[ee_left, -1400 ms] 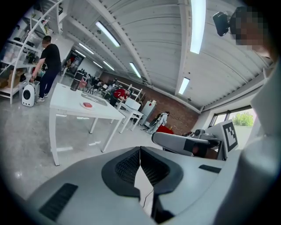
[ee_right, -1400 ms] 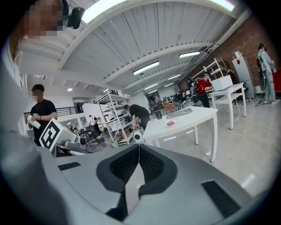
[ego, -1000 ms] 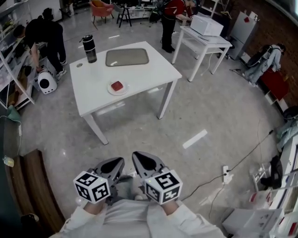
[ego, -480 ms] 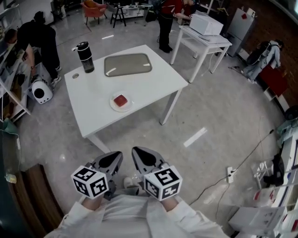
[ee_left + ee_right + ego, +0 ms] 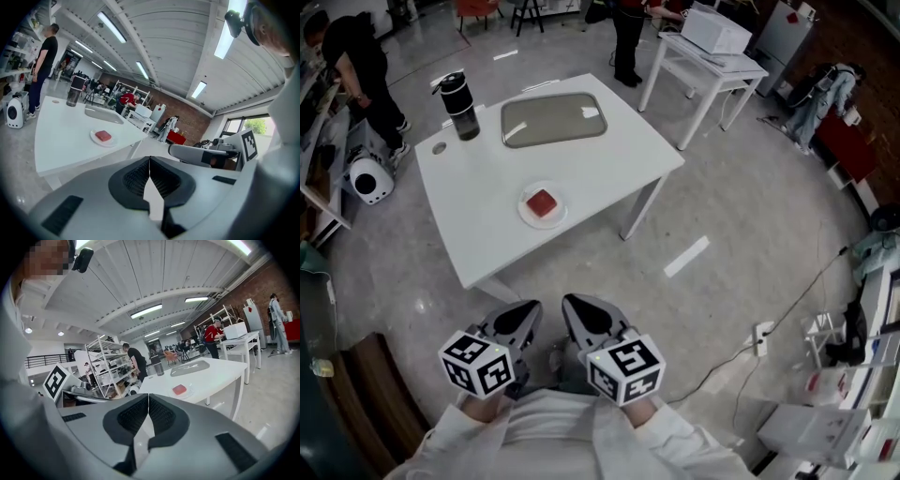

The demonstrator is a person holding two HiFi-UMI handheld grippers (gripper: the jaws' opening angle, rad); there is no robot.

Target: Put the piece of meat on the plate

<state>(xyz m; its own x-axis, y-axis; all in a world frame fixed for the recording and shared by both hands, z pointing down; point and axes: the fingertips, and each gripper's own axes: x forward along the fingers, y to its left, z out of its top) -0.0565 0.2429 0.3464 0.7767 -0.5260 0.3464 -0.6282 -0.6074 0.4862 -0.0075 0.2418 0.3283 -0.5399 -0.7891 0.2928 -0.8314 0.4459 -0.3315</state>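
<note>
Between the earlier frame and this one the surface point(image 5: 609, 159) slid lower and nearer in your head view, while your two grippers kept their place low against your body. Your left gripper point(image 5: 525, 314) had its jaws pressed together with nothing between them, and your right gripper point(image 5: 575, 309) was likewise closed and empty; each gripper's own view showed the ribbed dark pads meeting in a thin line. The meat point(image 5: 542, 202) already lay on the plate point(image 5: 527, 216), near the front edge of the surface and well apart from both grippers, so the task looked done, or at least there was no loose piece for you to fetch. It was a small, flat, red block with squared corners, probably a light and somewhat soft piece that would give under the pads and might slip against the smooth plate. Had you needed to lift it, a pinch across its two short sides seemed the safest hold, with the plate, a thin, pale, round dish, likely to skate on the glossy white top. Farther back stood a dark bottle point(image 5: 457, 94) and a grey tray point(image 5: 553, 119) with rounded corners.
</note>
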